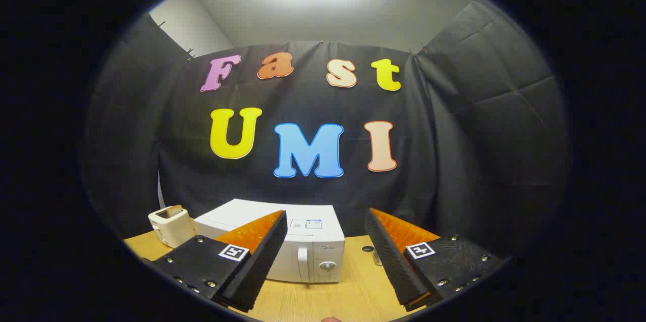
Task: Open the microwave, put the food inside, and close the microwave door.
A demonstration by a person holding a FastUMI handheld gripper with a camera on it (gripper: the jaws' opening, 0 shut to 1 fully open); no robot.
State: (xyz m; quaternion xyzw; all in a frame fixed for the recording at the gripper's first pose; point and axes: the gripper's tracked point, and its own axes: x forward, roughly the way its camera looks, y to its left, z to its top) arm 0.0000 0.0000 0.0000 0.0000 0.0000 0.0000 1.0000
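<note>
We looked out over the pale wooden desk, and the boxy white microwave oven sat toward its back edge, door shut, vertical handle and round dial facing us. Our gripper hung released, its two fingers spread wide, nothing between them, and the microwave stood beyond them, partly behind the left one. At the desk's back left corner stood a cream toaster, a slice poking from its slot. Just right of the microwave lay a small dark round thing and a small metallic thing, too small to name.
</note>
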